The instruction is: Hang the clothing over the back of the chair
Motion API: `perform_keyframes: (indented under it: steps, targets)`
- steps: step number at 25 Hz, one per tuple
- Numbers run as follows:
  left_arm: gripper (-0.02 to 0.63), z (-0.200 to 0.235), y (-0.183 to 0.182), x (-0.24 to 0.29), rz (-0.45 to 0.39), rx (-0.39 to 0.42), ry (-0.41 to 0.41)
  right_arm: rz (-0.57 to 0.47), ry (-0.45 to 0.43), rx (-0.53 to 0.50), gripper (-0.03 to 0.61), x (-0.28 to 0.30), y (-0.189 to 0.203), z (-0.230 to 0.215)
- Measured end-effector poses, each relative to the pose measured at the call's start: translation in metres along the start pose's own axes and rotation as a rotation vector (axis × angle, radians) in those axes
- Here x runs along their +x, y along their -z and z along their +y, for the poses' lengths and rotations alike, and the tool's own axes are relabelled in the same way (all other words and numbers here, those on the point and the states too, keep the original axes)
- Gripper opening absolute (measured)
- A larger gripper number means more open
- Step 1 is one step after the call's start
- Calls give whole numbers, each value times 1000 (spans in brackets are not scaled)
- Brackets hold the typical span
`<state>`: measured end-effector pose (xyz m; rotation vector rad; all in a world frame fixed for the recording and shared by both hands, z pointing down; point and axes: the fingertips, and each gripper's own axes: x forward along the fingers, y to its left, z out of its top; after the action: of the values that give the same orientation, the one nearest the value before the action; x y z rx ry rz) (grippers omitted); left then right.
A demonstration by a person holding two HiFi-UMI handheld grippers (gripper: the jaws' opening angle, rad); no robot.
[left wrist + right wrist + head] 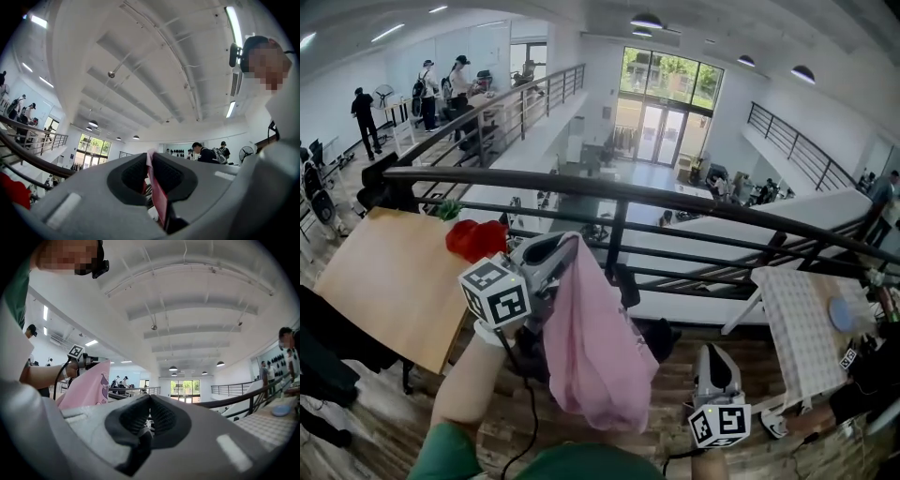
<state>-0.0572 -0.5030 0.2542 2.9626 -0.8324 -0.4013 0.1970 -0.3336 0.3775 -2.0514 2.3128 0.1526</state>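
Your left hand-held gripper (562, 249) was clamped on the pink clothing (595, 347), jaws nearly together with a thin fold of cloth pinched between the pads (clear in the left gripper view). You held it up in front of you, tipped slightly upward, and the clothing hung loose below the jaws, free in the air. Your right hand-held gripper (715, 354) sat lower and to the right, well apart from the cloth, jaws together with nothing between them. Beyond both ran a black railing (694, 202) over an open hall. A wooden bench (389, 281) stood at your left with a red object (475, 239) at its far edge, near the left hand-held gripper. At your right stood a checked-cover bench (802, 337) with a bluish plate (844, 314) on it. People (366, 117) stood far off at upper left.
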Motion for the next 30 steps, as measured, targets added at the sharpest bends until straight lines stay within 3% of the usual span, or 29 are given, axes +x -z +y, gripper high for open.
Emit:
perform_keyframes:
  steps: [6, 16, 20, 24, 27, 30]
  targets:
    - [43, 73, 85, -7, 157, -38, -67, 42, 42, -11, 3, 14, 16, 8]
    - [46, 100, 220, -38, 435, -78, -52, 104, 47, -16, 3, 26, 27, 25]
    - [61, 102, 257, -52, 522, -112, -22, 128, 31, -15, 3, 36, 40, 29]
    - [208, 98, 286, -77, 593, -177, -2, 155, 7, 7, 3, 43, 57, 35]
    - [238, 97, 289, -84, 605, -194, -50, 145, -11, 35, 3, 46, 63, 23]
    - [238, 102, 278, -80, 579, -182, -153, 142, -36, 68, 3, 49, 71, 3]
